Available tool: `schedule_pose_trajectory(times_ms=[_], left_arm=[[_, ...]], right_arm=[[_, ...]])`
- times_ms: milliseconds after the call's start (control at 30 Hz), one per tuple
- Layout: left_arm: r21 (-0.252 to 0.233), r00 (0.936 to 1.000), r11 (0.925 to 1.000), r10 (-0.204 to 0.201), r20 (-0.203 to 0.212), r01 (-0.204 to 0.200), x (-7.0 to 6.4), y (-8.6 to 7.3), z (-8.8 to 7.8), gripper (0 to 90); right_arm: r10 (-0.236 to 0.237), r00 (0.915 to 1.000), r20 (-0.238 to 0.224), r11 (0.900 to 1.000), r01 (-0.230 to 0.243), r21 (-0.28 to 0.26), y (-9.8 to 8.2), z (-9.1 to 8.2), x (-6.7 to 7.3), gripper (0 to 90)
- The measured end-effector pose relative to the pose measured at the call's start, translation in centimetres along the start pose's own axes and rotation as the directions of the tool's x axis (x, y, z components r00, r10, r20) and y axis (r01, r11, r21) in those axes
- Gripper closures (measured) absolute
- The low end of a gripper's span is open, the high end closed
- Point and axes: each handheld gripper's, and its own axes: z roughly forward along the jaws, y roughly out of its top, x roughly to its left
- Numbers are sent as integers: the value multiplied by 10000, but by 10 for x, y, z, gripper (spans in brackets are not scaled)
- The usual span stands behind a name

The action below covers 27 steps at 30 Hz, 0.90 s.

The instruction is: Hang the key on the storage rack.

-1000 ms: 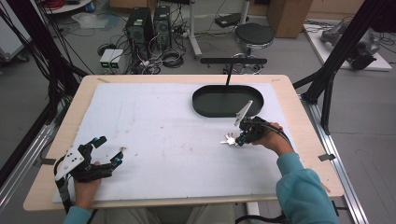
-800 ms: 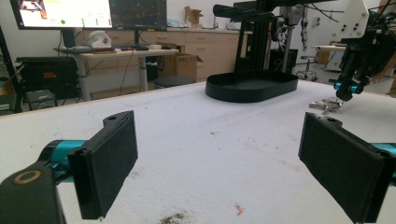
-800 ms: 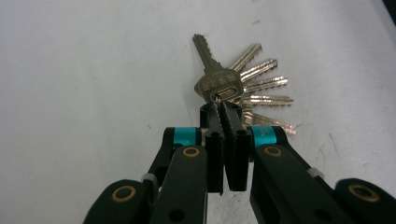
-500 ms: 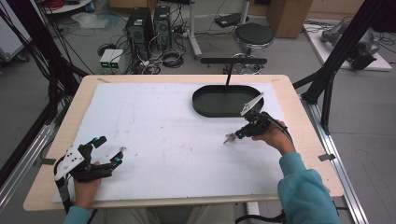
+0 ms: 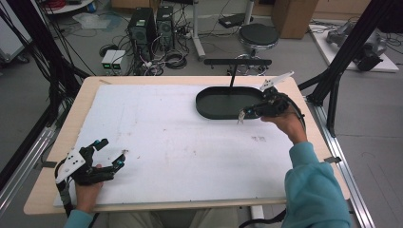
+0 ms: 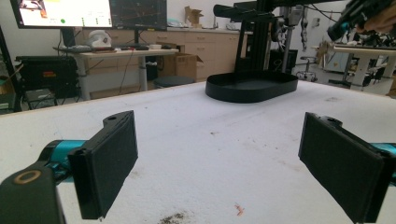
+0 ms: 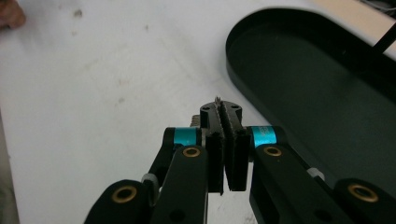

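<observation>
Two grippers are at work over the bench (image 5: 57,142), a pale wooden top almost wholly covered by a white, lightly stained mat (image 5: 166,142). At the near left corner the left gripper (image 5: 110,152) sits low over the mat in the person's left hand (image 5: 88,190), its two flat black pads (image 6: 109,163) set wide apart with bare mat between them and nothing held. Toward the far right corner lies a black oval tray (image 5: 214,111), shallow-walled and dark inside, with a black stand (image 5: 236,64) rising at the far edge just behind it. The right gripper (image 5: 242,114) hangs at the near right rim of that tray, carried by the right hand (image 5: 285,121), whose teal sleeve (image 5: 313,190) comes up from the near edge. In the right gripper view its jaws are pressed narrowly together on a thin, small, pale thing (image 7: 217,103) whose tip pokes up between them; it is too slight to name. From the high view a whitish scrap shows at the jaw tips, just beside the tray's rim and above the mat. A faint mark (image 5: 259,138) lies on the mat near the right hand, toward the near edge.
</observation>
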Motion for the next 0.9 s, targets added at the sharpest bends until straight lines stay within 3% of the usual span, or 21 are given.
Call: schedule_pose_trajectory(times_ms=[133, 167, 400, 900], left_arm=[[1, 10000, 10000, 12, 12, -12, 0, 0, 0, 121], [-12, 10000, 10000, -5, 8, 5, 0, 0, 0, 121], [-21, 10000, 10000, 12, 8, -12, -1, 0, 0, 121], [-9, 10000, 10000, -6, 16, 6, 0, 0, 0, 121]], right_arm=[[56, 9997, 256, 9999, -52, -158, 13, -8, -3, 888], [104, 9990, 438, 9995, -90, -308, 24, -14, -7, 888], [159, 9979, 625, 9976, -117, -679, 50, -23, -18, 888], [-160, 9974, 699, 9975, 207, -674, 105, -13, -43, 888]])
